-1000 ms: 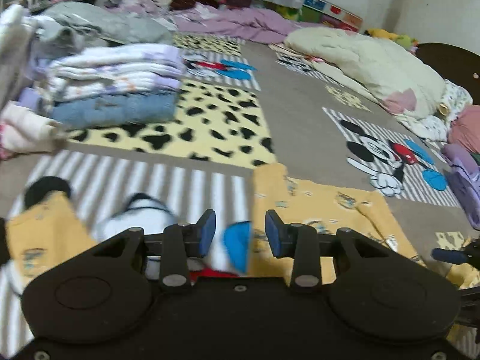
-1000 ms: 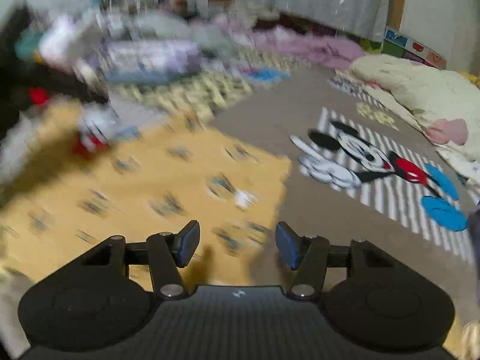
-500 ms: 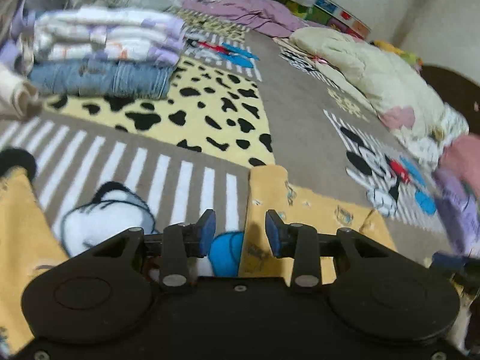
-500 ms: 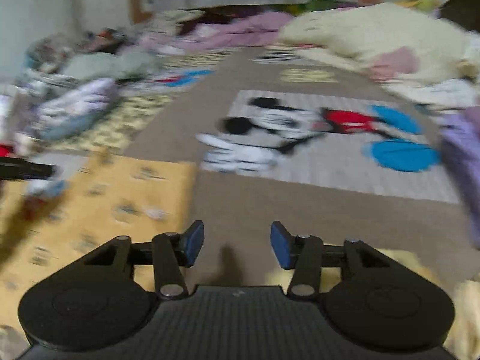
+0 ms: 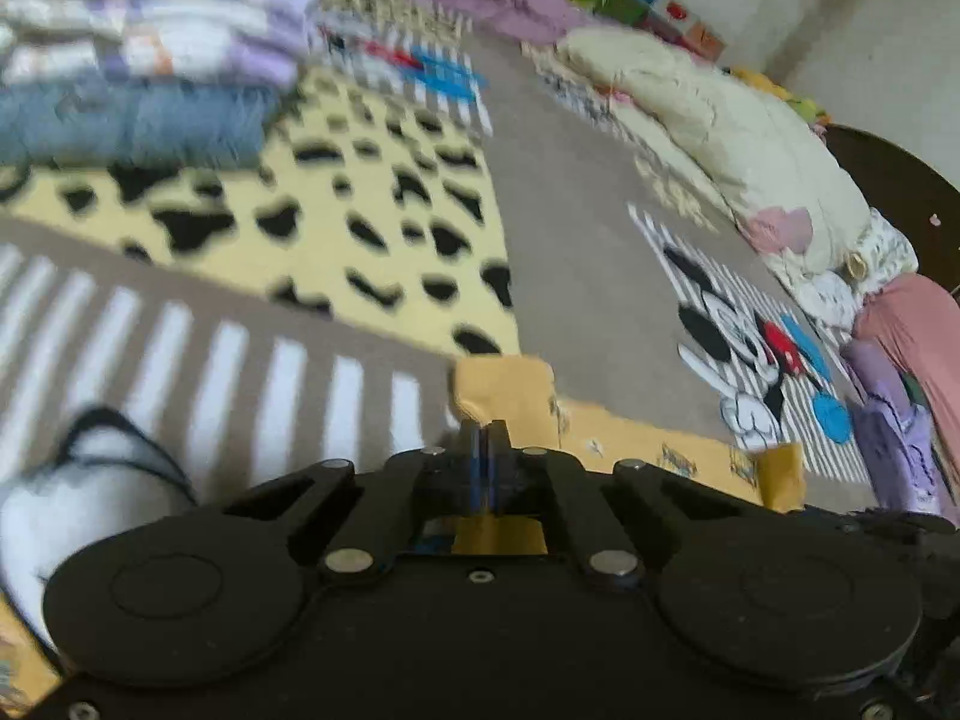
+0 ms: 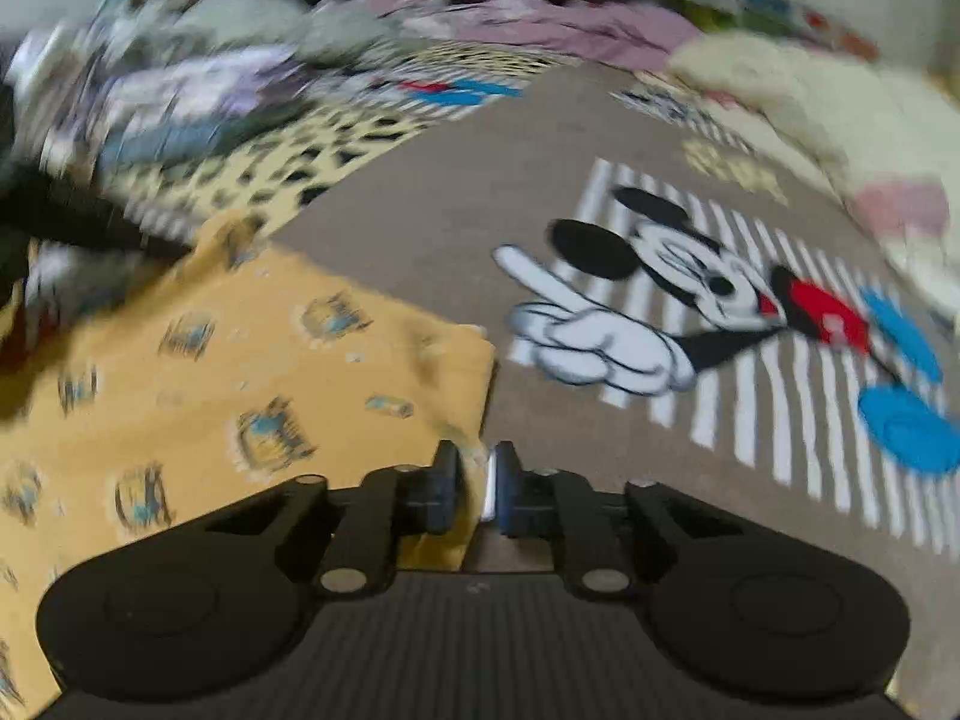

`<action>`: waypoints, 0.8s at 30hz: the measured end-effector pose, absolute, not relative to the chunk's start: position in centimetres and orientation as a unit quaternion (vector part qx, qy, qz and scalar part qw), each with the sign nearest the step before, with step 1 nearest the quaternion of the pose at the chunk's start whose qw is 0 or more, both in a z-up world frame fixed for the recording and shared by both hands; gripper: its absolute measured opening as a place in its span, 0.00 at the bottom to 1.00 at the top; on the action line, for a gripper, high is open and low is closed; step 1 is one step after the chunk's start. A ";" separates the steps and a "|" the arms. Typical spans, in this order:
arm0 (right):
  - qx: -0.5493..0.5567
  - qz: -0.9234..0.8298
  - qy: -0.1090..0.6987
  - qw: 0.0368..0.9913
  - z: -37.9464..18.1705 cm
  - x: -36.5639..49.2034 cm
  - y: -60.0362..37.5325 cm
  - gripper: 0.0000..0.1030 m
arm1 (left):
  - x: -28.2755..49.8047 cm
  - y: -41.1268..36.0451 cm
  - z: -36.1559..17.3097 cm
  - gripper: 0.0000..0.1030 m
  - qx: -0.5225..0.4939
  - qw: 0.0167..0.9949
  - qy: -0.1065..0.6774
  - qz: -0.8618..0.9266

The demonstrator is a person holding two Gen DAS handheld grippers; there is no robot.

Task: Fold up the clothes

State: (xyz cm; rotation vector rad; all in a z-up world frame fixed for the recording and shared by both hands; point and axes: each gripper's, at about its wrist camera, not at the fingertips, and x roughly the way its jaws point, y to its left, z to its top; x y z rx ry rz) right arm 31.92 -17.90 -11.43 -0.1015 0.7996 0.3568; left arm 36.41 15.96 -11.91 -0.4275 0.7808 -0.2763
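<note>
Rug point(image 5: 594, 276): one, covering the floor; grey-brown with striped cartoon-mouse panels and a yellow panel with black spots. It carries everything here.
Yellow garment point(image 6: 228, 396): one, printed with small blue-and-white motifs, lying spread on the rug near the camera. Its far edge runs between the two tools.
Change: half a second ago both tools stood apart over the cloth; both have just been closing, each with the yellow cloth between its pads.
Left tool point(image 5: 485, 450): one, now together and clamped on the garment's far left corner, which bunches up just above the fingertips.
Right tool point(image 6: 477, 483): one, nearly together, pinching the garment's right edge near its far corner; a thin strip of cloth shows in the slit.
Meaning for the task: probably the grasp that opens a fold; both far corners are held, so the next step is likely to lift them and carry them over the rest of the garment. No fold shows yet.
Folded stack point(image 5: 138, 96): one pile at far left, blurred; a blue denim piece under several pale lilac and white layers, too smeared to count exactly.
Loose bedding and clothes point(image 5: 720, 120): a cream heap along the right, with pink and purple pieces beside it; number unclear.
</note>
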 end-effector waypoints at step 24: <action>0.135 0.199 0.370 0.897 -11.6 37.2 -22.3 0.04 | 38.1 18.5 -12.7 0.01 -0.188 0.901 0.387 -0.062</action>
